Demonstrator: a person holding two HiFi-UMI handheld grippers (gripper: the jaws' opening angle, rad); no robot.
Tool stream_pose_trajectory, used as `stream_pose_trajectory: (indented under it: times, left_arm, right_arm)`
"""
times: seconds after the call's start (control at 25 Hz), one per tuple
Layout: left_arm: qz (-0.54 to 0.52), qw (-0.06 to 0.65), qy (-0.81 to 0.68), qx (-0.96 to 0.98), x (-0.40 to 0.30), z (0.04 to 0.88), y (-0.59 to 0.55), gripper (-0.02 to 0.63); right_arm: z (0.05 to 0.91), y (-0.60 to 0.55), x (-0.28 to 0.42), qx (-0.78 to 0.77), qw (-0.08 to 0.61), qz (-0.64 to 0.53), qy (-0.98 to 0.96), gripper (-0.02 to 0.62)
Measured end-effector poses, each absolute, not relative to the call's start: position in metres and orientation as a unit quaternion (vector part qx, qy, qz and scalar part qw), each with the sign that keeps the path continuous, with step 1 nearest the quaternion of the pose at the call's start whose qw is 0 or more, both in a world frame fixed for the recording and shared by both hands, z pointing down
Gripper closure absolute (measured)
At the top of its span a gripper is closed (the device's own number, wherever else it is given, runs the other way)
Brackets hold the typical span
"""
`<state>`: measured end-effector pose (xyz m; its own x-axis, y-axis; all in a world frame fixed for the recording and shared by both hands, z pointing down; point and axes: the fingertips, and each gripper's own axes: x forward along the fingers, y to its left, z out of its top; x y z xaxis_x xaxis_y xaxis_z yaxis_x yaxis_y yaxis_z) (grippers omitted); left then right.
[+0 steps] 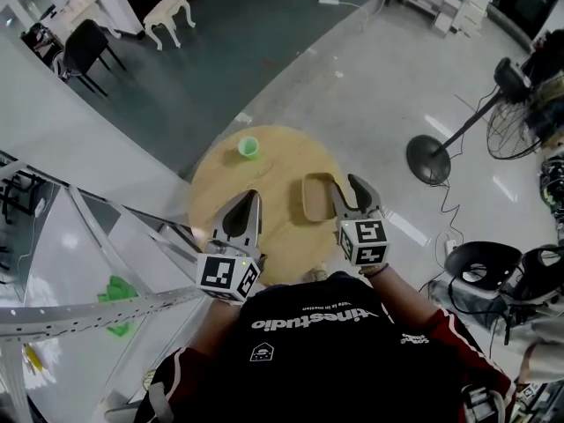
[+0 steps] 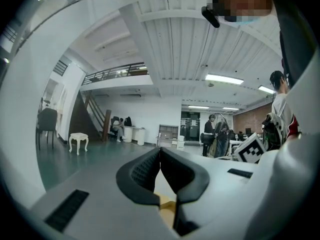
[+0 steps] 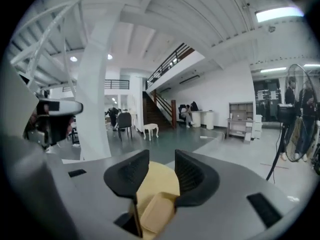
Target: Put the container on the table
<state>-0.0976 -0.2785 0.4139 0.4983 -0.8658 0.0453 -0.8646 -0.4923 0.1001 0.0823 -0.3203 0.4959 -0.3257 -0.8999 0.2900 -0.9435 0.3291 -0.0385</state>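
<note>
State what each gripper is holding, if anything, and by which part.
Nothing is held. The left gripper has its jaws shut together and empty. The right gripper is open, clear of the container, which lies on the table.

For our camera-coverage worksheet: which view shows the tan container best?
The head view: the container shows almost whole on the round table. The right gripper view catches only part of it; the left gripper view shows nothing certain.

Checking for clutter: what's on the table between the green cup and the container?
Nothing; the head view shows only bare wooden table between cup and container.
</note>
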Motion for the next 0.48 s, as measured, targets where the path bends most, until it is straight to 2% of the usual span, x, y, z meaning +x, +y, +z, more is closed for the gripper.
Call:
stream_pose_trajectory:
  times: [0.2,0.48]
  left_arm:
    - [-0.011,0.064,-0.503,0.862,-0.1,0.398,-0.282,0.581]
    - [-0.02,0.055,-0.468,0.882,-0.08,0.371,-0.272,0.581]
  right_arm:
    - [0.432,-0.292,0.071,0.548,0.06,0.071,-0.831,0.429]
    - [0.379,-0.257,0.082,0.538,0.005,0.08,-0.839,0.521]
